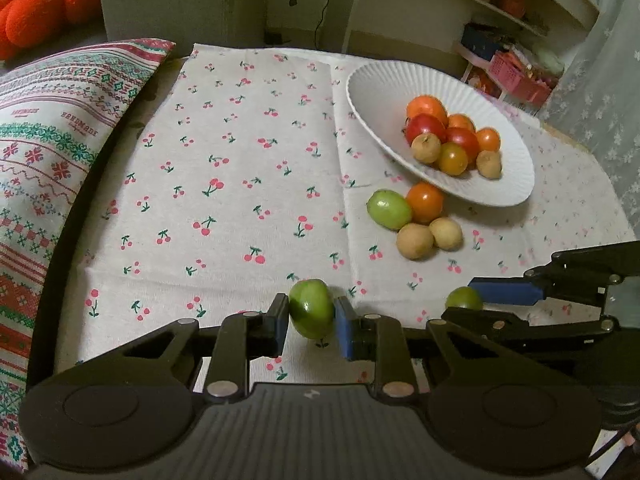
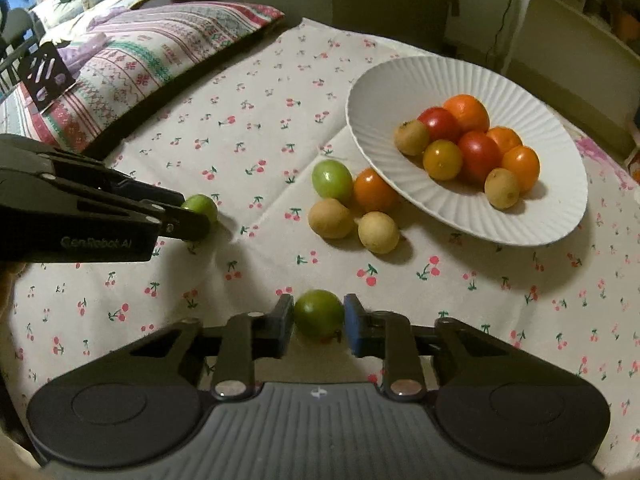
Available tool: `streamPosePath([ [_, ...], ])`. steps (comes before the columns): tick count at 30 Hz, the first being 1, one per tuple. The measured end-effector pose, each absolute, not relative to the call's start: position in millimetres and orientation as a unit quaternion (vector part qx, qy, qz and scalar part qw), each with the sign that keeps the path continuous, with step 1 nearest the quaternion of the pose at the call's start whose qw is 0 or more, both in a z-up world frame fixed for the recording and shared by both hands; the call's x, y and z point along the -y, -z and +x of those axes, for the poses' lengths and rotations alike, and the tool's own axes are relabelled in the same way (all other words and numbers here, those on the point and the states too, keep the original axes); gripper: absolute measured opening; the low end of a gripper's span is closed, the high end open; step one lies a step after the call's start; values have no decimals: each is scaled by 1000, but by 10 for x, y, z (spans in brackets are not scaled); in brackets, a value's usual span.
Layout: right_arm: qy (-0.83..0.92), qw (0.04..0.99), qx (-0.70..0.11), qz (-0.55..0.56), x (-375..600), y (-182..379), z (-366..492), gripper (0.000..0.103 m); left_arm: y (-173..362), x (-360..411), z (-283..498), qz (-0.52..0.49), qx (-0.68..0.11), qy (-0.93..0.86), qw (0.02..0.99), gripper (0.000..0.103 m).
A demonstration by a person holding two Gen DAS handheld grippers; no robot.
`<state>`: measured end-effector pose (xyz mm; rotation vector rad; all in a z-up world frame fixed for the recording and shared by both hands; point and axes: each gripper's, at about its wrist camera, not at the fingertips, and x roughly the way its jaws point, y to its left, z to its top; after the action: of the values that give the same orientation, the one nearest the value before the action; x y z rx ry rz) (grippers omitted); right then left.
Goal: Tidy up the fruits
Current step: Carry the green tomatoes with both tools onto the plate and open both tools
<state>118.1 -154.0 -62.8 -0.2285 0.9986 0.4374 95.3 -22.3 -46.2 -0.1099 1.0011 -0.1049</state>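
Observation:
My left gripper (image 1: 311, 316) is shut on a green fruit (image 1: 312, 309) just above the cherry-print cloth; it also shows in the right wrist view (image 2: 192, 216) with that fruit (image 2: 200, 205). My right gripper (image 2: 318, 316) is shut on another green fruit (image 2: 319, 313); it shows in the left wrist view (image 1: 476, 306) with that fruit (image 1: 463, 299). A white ribbed bowl (image 1: 384, 92) (image 2: 384, 80) holds several orange, red and tan fruits. Beside it lie a green fruit (image 1: 389, 209) (image 2: 332, 178), an orange one (image 1: 425, 201) (image 2: 374, 191) and two tan ones (image 1: 415, 241) (image 2: 330, 218).
The cherry-print cloth (image 1: 240, 184) (image 2: 460, 300) covers the table. A patterned cushion (image 1: 48, 140) (image 2: 132, 64) lies along the left. Shelves with boxes (image 1: 504, 20) stand behind the bowl. A red plush (image 1: 44, 0) sits at the far left.

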Motion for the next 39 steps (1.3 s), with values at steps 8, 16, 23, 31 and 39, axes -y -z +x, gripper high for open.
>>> streamPosePath([
  [8,-207,865,-450,-85,1601,507,1205,24,384,275,939,-46,-459,58,885,11],
  [16,-192,884,-424,-52,1754,365,1231,24,261,232,946,-70,-438,65,894,11],
  [23,-135,917,-375,29,2226,85,1318,24,60,168,982,-80,-396,68,912,11],
  [31,-60,936,-326,119,2763,-71,1326,24,-40,166,1061,-92,-371,73,921,11],
  [39,-59,932,-331,136,2790,-28,1380,24,-31,319,1209,-83,-365,88,923,11],
])
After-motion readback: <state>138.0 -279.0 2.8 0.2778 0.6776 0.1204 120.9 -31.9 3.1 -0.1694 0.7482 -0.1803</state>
